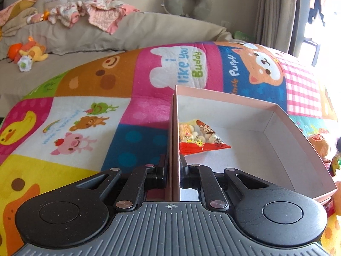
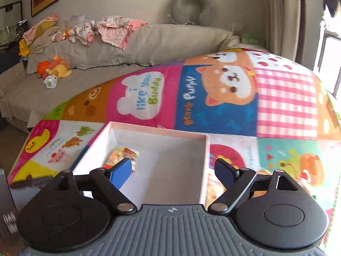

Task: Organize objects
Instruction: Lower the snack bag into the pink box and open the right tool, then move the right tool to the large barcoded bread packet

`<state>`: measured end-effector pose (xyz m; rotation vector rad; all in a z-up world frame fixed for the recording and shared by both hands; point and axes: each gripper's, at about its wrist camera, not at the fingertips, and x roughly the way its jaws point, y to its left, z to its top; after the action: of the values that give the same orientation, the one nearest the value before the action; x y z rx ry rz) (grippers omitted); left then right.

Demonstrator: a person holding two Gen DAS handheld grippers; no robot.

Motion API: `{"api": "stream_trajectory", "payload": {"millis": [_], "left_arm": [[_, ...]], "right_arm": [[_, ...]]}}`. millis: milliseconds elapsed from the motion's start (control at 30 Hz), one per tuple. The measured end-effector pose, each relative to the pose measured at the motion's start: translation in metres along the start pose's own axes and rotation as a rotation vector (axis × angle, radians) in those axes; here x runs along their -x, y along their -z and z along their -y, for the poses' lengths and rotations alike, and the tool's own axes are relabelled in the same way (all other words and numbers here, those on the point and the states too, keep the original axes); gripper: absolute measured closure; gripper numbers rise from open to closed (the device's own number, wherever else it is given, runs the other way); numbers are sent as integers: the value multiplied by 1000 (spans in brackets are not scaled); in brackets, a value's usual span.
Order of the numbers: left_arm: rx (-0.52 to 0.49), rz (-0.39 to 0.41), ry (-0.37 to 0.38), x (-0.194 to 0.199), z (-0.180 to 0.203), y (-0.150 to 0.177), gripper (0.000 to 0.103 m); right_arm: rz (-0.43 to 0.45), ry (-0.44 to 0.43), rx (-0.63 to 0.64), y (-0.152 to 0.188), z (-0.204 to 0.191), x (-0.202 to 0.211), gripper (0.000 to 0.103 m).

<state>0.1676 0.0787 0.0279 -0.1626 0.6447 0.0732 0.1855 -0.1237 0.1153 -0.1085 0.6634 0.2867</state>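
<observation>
One snack packet [image 1: 200,137] lengthwise along the box [image 1: 277,128] wall, left gripper [image 1: 173,166] fingers pinching it, right gripper [image 2: 172,170] fingers spread.

The box [image 1: 277,132] looks like matt cardboard, pale pink outside and plain white inside. The snack bag [image 1: 202,137] in it is glossy printed plastic. The blanket [image 1: 85,111] underneath is soft, fuzzy printed cloth. The left claw [image 1: 173,166] is matt black plastic with shiny metal rivets.

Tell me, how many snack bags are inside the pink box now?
1. A single snack bag lies flat on the floor of the pink box, near its left wall, which the left tool clamps. Nearest floor is hidden.
</observation>
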Motion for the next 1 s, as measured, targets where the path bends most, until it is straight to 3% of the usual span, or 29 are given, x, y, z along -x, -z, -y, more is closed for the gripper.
{"api": "stream_trajectory", "payload": {"millis": [167, 233, 533, 733, 1000], "left_arm": [[-25, -23, 7, -2, 1, -3, 91], [-27, -36, 11, -4, 1, -4, 91], [-80, -26, -11, -12, 9, -6, 87], [-62, -63, -17, -9, 8, -12, 88], [-82, -59, -21, -8, 9, -11, 89]], "right_arm": [[17, 199, 47, 69, 45, 43, 8], [6, 236, 25, 94, 63, 54, 4], [-110, 155, -271, 168, 113, 47, 3], [-102, 177, -253, 176, 103, 44, 0], [-158, 169, -198, 170, 103, 39, 0]]}}
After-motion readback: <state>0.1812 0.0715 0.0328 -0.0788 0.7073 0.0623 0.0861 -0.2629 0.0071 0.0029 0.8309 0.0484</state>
